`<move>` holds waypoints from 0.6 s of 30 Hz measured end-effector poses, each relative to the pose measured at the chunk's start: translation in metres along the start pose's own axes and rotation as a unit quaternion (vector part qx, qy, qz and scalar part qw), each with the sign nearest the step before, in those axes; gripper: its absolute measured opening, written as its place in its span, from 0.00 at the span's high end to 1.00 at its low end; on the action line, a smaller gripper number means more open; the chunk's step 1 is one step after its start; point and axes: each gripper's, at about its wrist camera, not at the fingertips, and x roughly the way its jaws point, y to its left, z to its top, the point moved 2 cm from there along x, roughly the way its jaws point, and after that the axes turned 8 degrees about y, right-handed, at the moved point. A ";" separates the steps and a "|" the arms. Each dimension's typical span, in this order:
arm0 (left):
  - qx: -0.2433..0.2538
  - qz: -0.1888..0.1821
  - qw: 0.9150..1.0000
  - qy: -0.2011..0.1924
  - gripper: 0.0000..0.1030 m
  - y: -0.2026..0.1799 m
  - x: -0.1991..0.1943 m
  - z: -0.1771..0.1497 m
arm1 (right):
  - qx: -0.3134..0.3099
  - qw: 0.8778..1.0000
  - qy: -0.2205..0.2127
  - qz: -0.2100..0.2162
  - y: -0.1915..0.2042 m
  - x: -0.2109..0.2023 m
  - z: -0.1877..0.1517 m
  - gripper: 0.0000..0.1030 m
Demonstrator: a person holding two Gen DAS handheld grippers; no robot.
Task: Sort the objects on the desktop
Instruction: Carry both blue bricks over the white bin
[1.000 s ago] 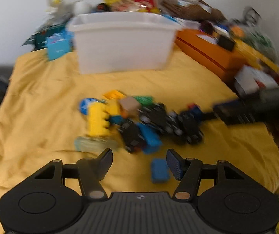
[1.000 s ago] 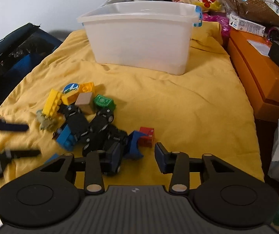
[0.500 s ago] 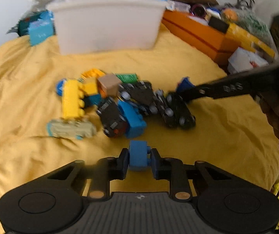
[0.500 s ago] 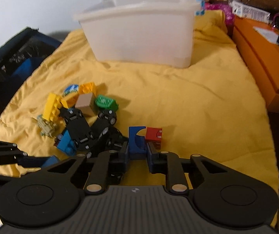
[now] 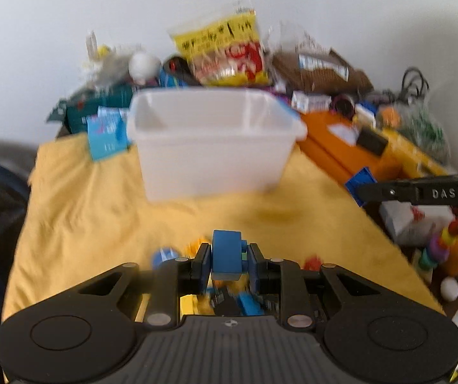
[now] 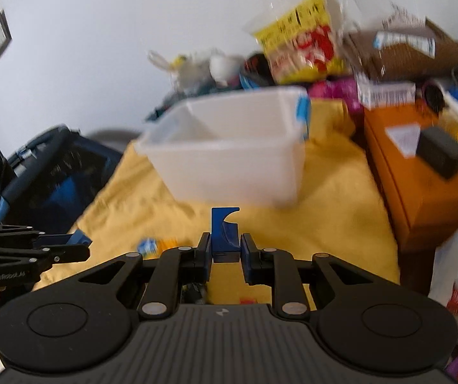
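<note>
With each gripper (image 5: 227,260) (image 6: 225,251) clamped on a blue brick (image 5: 227,256) (image 6: 224,235), transfer is underway; release over the white bin (image 5: 211,140) comes next.

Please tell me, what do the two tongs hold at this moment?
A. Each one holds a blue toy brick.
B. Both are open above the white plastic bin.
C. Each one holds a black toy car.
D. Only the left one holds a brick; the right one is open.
A: the left tongs are shut on a light blue toy brick, and the right tongs are shut on a dark blue notched toy brick.
</note>
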 end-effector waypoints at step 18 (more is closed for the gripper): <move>-0.009 0.007 0.999 -0.038 0.74 0.051 -0.010 0.138 | -0.039 0.998 -0.046 -0.004 0.003 -0.017 0.134 0.79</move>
